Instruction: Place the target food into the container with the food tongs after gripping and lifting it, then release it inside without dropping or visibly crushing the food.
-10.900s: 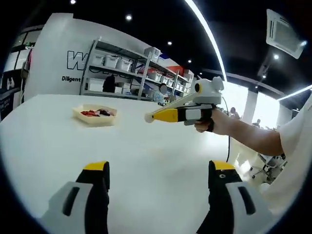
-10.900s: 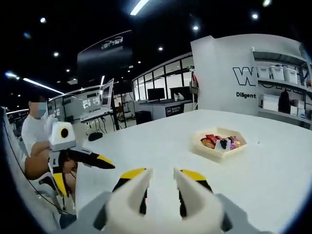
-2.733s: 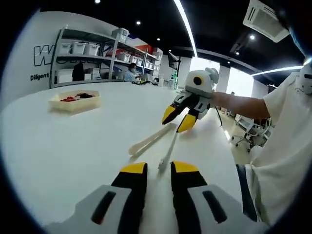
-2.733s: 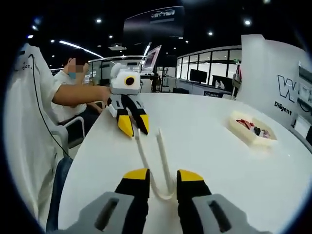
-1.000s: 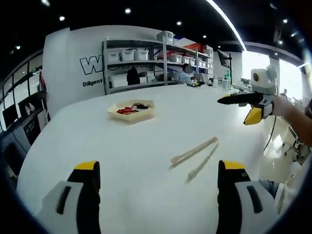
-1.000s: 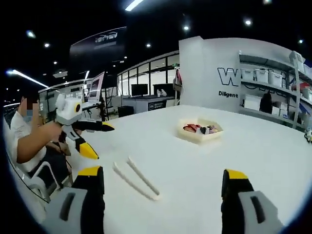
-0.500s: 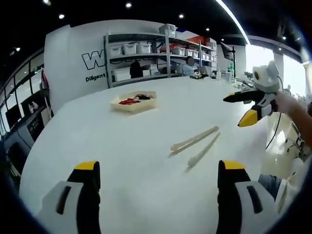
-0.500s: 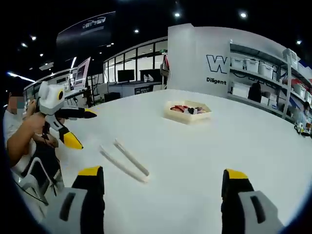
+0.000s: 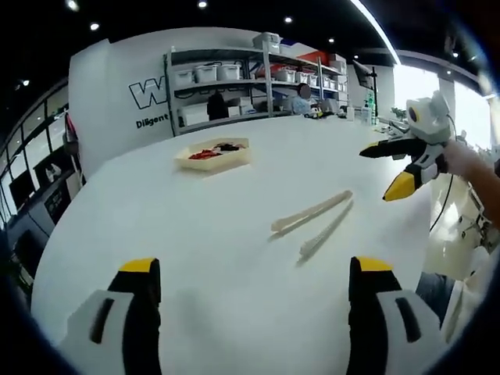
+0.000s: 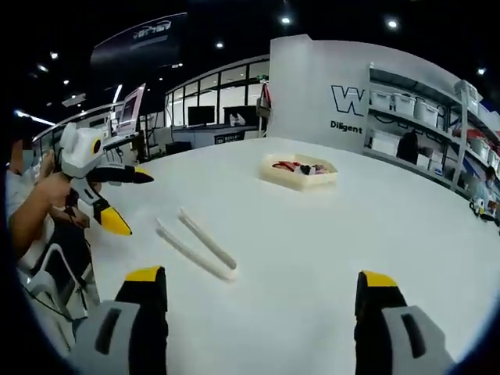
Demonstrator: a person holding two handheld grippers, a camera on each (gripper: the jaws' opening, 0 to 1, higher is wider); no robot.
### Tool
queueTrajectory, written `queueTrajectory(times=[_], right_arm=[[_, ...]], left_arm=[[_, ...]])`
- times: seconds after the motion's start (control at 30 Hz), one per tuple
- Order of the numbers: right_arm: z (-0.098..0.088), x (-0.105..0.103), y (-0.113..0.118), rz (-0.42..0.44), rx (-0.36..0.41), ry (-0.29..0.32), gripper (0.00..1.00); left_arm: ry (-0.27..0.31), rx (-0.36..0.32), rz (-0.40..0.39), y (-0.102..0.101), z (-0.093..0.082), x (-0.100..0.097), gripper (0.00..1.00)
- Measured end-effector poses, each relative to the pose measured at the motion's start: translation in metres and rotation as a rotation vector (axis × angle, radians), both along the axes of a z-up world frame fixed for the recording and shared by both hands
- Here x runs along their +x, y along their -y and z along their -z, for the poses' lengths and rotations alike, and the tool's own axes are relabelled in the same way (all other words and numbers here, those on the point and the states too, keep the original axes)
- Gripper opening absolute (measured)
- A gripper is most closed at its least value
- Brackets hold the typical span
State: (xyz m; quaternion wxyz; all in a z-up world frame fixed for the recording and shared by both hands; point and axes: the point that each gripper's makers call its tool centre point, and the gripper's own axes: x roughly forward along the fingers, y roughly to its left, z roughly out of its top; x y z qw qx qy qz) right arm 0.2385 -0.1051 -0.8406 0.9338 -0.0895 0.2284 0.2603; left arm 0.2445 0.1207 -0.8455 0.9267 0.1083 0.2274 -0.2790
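So, both of your grippers hover with jaws spread wide and hold nothing. In the left gripper view, the left gripper [image 9: 250, 312] looks across the white table [image 9: 156, 226]; the food tongs [image 9: 312, 223] lie flat near centre, arms splayed apart, nobody gripping them. The tray [image 9: 214, 154] with the red and dark food [image 9: 211, 151] sits at 11 o'clock, well apart from the tongs. Your right gripper [image 9: 394, 168] hangs at 2 o'clock, jaws parted. In the right gripper view, tongs [image 10: 195, 244] at 10 o'clock, tray [image 10: 298, 172] at 12. Likely you're lining up to take the tongs; picking not yet begun.
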Motion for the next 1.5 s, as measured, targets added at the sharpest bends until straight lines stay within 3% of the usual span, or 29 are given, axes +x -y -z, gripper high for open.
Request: queueTrajectory(times=[0.03, 0.3, 0.37, 0.43, 0.8, 1.17, 1.5], right_arm=[[-0.003, 0.001, 0.001, -0.002, -0.022, 0.023, 1.0], [0.0, 0.001, 0.0, 0.0, 0.002, 0.002, 1.0], [0.002, 0.001, 0.0, 0.002, 0.018, -0.004, 1.0], [0.002, -0.001, -0.001, 0.004, 0.031, -0.011, 1.0], [-0.01, 0.0, 0.001, 0.018, 0.052, 0.01, 1.0], [-0.005, 0.0, 0.003, 0.038, 0.065, 0.002, 1.0], [-0.008, 0.002, 0.001, 0.046, 0.094, 0.009, 1.0]], left_arm=[[-0.001, -0.002, 0.002, 0.001, 0.0, -0.001, 0.99], [0.003, -0.006, -0.006, 0.0, -0.008, -0.001, 0.99], [-0.03, -0.047, -0.034, -0.001, -0.01, -0.001, 0.99], [-0.021, -0.059, -0.033, -0.002, -0.012, -0.001, 0.99], [-0.026, -0.008, -0.012, 0.002, -0.008, -0.007, 0.99], [-0.032, -0.04, -0.007, 0.006, -0.011, -0.005, 0.99], [-0.024, -0.023, -0.005, 0.005, -0.01, -0.007, 0.98]])
